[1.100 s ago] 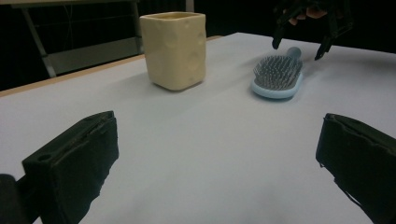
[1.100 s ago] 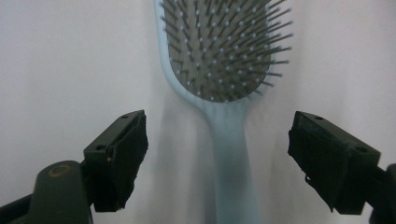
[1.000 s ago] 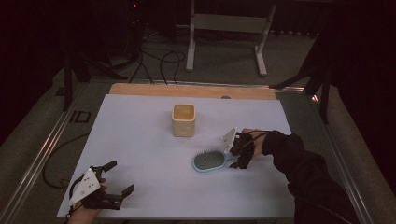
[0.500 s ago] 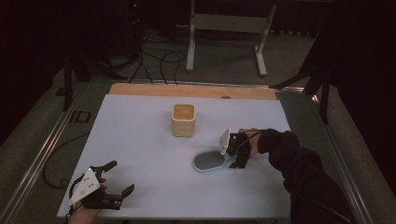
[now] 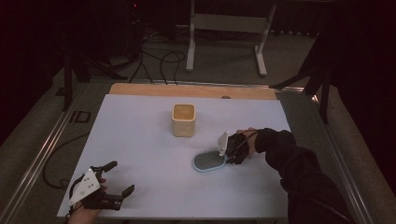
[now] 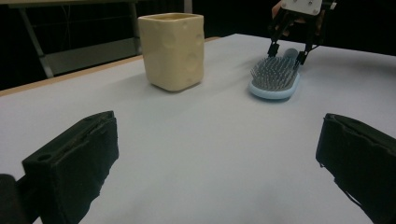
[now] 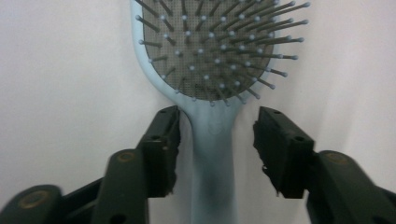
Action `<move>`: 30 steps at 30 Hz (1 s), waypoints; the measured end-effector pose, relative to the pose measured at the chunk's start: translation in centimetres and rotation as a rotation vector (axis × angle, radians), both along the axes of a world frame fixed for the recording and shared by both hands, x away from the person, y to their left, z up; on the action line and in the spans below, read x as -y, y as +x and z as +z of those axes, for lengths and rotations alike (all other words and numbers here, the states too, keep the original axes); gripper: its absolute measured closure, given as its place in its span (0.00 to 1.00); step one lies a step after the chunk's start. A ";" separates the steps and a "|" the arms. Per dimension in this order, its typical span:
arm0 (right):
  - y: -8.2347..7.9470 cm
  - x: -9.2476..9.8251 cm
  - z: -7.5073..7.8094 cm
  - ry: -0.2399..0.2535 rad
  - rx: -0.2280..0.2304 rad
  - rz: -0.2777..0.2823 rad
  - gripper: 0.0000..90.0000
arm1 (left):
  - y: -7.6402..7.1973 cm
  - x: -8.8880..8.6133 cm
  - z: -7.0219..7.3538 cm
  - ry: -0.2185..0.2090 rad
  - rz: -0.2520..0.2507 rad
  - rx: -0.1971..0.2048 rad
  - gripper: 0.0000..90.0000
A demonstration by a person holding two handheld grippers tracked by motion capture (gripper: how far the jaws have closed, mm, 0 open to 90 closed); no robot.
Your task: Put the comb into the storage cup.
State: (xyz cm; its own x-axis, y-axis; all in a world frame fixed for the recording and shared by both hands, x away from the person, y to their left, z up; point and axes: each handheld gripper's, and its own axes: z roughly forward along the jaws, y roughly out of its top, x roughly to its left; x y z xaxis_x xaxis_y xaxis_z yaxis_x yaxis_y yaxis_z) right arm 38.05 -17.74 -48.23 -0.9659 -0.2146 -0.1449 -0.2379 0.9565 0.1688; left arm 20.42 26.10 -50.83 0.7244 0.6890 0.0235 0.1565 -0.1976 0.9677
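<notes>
Hairbrush [image 7: 212, 70] flat on bench [image 5: 140, 140], bristles up, just right of cream cup [image 5: 183, 120]; right tongs [image 7: 215, 140] straddling the handle, just been closing, pads not quite pinching yet; left tongs [image 6: 210, 158] spread wide, parked near corner, clearly idle.

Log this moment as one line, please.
right gripper: jaws closing astride pale blue plastic hairbrush handle, gaps remain | left gripper: open, idle

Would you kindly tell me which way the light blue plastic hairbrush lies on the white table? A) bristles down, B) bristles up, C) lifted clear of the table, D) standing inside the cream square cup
B: the light blue plastic hairbrush lies flat on the white table with its bristles pointing up, its handle between the open jaws of the right gripper, apart from the cream square cup.
</notes>
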 end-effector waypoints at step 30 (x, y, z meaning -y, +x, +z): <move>0.0 -0.5 -0.8 -0.069 -0.019 0.051 0.78 | -0.1 0.0 0.0 0.001 -0.006 -0.002 0.00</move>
